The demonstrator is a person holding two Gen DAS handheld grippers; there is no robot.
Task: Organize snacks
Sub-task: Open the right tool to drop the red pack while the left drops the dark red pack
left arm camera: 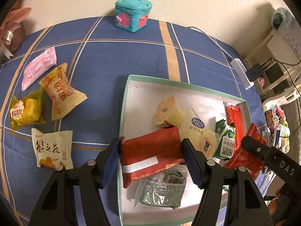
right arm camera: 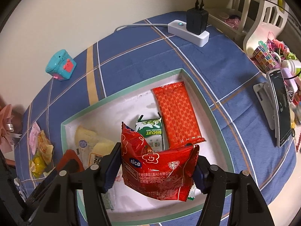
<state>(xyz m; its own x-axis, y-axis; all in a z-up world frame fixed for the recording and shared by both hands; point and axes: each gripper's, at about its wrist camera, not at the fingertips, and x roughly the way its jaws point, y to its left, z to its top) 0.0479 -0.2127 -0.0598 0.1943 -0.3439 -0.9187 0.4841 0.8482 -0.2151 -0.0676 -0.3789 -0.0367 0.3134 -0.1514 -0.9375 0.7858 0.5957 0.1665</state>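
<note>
My left gripper point(left arm camera: 151, 155) is shut on a dark red snack packet point(left arm camera: 150, 150), held over the left side of the white box with a green rim point(left arm camera: 122, 101). My right gripper point(right arm camera: 157, 166) is shut on a shiny red "nice" snack bag point(right arm camera: 160, 171), hanging above the same box point(right arm camera: 120, 92). In the box lie a jelly cup point(left arm camera: 167, 111), a pale "Kong" packet point(left arm camera: 199, 130), a green biscuit packet point(right arm camera: 151, 131), a flat red patterned packet point(right arm camera: 176, 114) and a green-white packet point(left arm camera: 161, 190). The right gripper's arm point(left arm camera: 272, 160) shows at the left view's right edge.
On the blue plaid cloth point(left arm camera: 105, 60) left of the box lie a pink packet point(left arm camera: 38, 66), an orange packet point(left arm camera: 60, 92), a yellow bread packet point(left arm camera: 26, 109) and a cream packet point(left arm camera: 52, 148). A teal toy box point(left arm camera: 132, 15) stands by the wall. A power strip point(right arm camera: 188, 31) and a phone stand point(right arm camera: 276, 107) sit right.
</note>
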